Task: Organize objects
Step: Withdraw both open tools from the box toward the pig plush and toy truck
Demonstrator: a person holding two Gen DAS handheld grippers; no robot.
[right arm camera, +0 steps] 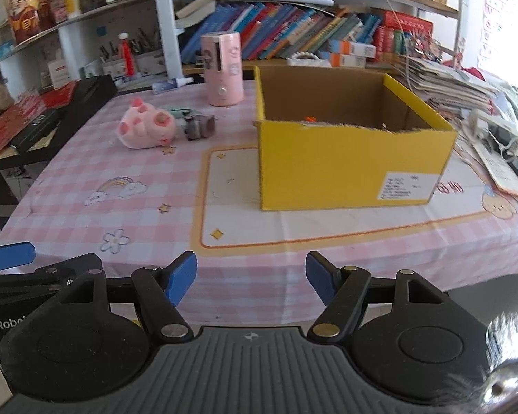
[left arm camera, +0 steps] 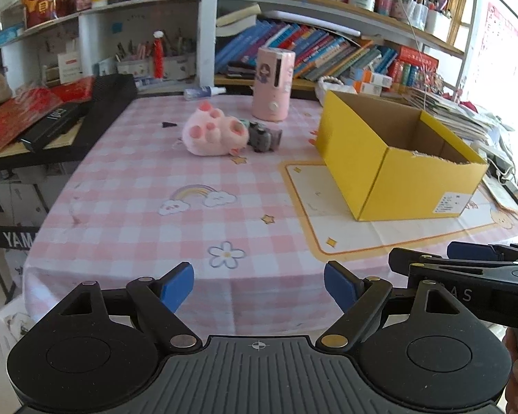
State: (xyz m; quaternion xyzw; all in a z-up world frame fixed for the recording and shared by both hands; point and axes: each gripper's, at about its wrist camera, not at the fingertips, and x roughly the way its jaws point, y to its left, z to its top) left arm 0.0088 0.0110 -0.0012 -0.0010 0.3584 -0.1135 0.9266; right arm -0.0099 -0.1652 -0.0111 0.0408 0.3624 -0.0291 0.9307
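Observation:
A pink plush paw toy (left arm camera: 214, 132) (right arm camera: 145, 128) lies on the pink checked tablecloth (left arm camera: 148, 179) (right arm camera: 86, 172) beside a small grey toy (left arm camera: 266, 137) (right arm camera: 199, 127). Behind them stands a pink cylinder (left arm camera: 273, 84) (right arm camera: 223, 69). An open yellow cardboard box (left arm camera: 390, 172) (right arm camera: 345, 169) sits to the right, with something small and orange inside (right arm camera: 309, 118). My left gripper (left arm camera: 259, 286) hangs open at the table's near edge, nothing between its blue pads. My right gripper (right arm camera: 251, 281) is likewise open and empty, short of the box.
Bookshelves (left arm camera: 328, 45) line the back wall. A black case (left arm camera: 103, 103) and red packets (left arm camera: 20, 114) lie at the left. Stacked papers (right arm camera: 449, 86) crowd the table's right end. A small spray bottle (left arm camera: 203, 92) lies near the back edge.

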